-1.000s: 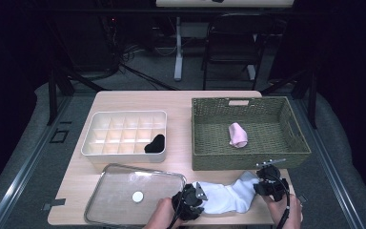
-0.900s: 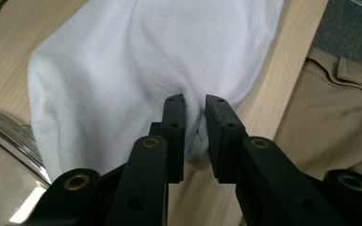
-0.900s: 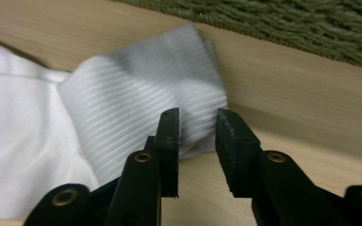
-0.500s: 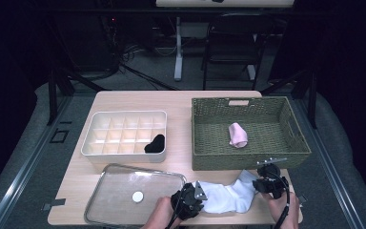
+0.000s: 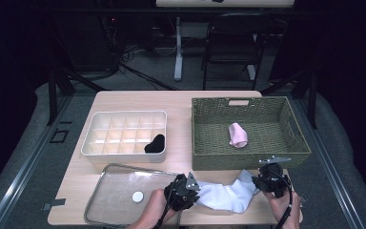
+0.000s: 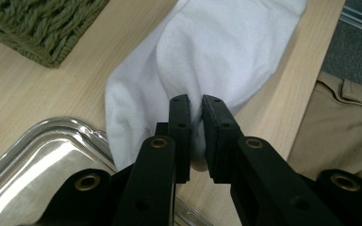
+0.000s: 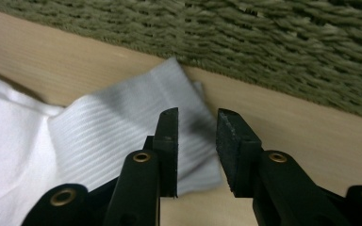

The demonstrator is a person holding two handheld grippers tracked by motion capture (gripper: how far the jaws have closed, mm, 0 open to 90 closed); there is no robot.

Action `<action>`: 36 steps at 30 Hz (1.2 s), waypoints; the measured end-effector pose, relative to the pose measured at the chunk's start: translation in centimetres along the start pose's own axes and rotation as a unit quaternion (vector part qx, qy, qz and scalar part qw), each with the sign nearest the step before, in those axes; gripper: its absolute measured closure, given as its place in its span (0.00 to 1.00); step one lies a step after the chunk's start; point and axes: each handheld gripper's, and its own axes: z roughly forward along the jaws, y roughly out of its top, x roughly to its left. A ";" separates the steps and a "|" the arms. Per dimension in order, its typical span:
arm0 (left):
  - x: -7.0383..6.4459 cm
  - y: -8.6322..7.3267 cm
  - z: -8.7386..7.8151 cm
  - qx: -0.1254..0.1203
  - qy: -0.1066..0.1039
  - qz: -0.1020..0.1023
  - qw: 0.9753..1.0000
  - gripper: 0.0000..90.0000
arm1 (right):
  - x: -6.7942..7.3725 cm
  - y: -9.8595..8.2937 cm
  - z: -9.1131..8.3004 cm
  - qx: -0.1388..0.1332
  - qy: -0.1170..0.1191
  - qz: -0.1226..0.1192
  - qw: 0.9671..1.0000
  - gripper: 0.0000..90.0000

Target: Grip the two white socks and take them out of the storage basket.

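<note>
Lay flat on the wooden table (image 5: 124,102), just in front of the green wicker basket (image 5: 248,125): a white sock (image 5: 226,193), toe end toward the metal tray (image 5: 124,198), ribbed cuff toward the basket's near right corner. Left gripper (image 6: 195,106): jaws nearly closed, pinching a raised fold of the sock's toe end beside the tray rim. Right gripper (image 7: 195,117): jaws apart by a modest gap, poised over the ribbed cuff (image 7: 136,136), holding nothing.

Judged light, soft and limp; likely to sag and stretch between two holds rather than keep shape, and not fragile. Knit surface probably grippy enough, though a thin pinch could slip. Best taken at the cuff edge, through both layers, to match the toe hold.

Inside the basket: a rolled pink sock (image 5: 238,134). Left of the basket: a white divided organiser (image 5: 124,133) with a black sock (image 5: 155,143) in one cell.
</note>
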 end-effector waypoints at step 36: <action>2.9 -0.9 -1.3 0.017 0.010 -0.005 1.000 0.91 | 0.8 -0.6 -1.5 0.032 -0.004 0.026 0.999 0.87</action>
